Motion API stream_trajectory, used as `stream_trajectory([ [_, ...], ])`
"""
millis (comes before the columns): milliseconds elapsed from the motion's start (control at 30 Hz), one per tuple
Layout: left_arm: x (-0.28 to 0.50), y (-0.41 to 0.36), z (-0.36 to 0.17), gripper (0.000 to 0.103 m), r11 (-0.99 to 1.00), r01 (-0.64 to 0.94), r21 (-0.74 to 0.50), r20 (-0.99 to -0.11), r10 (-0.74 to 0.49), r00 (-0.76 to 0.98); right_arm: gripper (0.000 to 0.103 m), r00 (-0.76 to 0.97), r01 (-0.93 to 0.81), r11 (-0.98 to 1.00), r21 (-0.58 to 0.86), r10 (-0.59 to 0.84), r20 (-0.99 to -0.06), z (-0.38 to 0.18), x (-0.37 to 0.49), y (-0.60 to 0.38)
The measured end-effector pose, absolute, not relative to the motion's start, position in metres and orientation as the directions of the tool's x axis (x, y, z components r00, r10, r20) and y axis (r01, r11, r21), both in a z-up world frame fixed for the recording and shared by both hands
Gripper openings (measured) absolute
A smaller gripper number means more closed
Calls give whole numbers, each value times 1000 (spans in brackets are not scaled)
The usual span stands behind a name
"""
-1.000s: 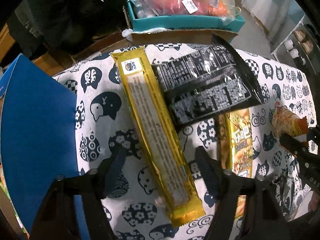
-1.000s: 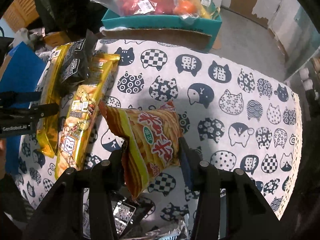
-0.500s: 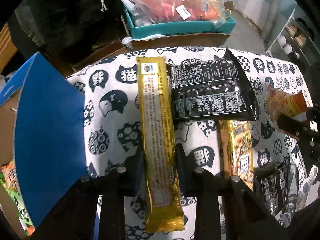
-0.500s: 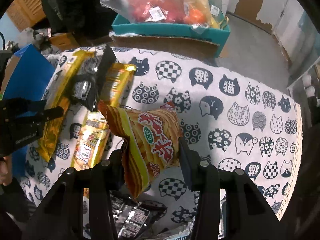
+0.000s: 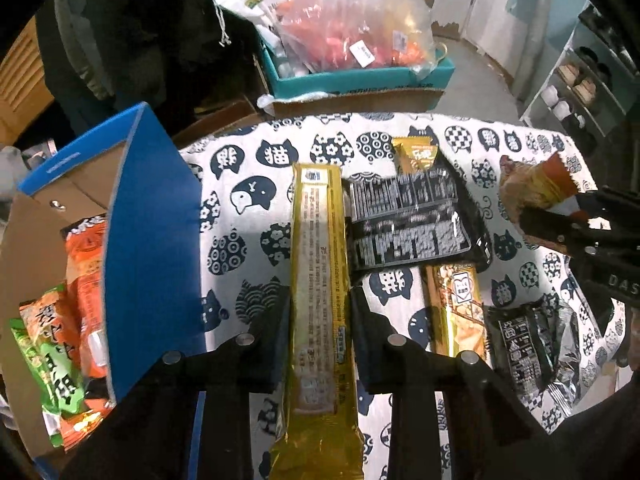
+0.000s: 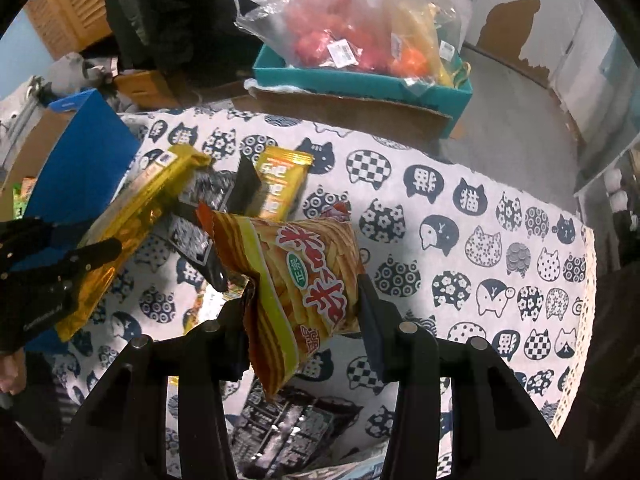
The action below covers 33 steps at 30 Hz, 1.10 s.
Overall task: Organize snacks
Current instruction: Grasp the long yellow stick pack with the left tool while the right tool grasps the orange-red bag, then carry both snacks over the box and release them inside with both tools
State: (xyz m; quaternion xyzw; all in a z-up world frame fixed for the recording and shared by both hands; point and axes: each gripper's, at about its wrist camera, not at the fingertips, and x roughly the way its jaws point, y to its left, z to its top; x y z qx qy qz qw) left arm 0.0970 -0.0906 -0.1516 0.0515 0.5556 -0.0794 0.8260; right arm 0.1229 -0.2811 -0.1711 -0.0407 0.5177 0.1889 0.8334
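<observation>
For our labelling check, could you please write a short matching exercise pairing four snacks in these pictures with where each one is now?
Things:
1. long gold packet
2. orange chip bag
3. large black packet
4. green snack bag

Places:
A. inside the blue box
B. in the right gripper
C. lying on the cat-print cloth
D. in the left gripper

Pairs: 1-D, 2-B, 3-C, 4-A

Gold long pack (image 5: 320, 280), black pack w/ white print (image 5: 412, 224) beside it; cloth (image 5: 240, 208) white w/ navy cat motifs; box (image 5: 152, 240) blue.
</observation>
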Motion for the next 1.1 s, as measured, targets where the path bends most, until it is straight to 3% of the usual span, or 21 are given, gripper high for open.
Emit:
stream_trajectory([
  [1100,53,-38,-58,28,991,129,24,-775,-63,629,44,445,-441,889,123,336,-830,-114,108,-219],
])
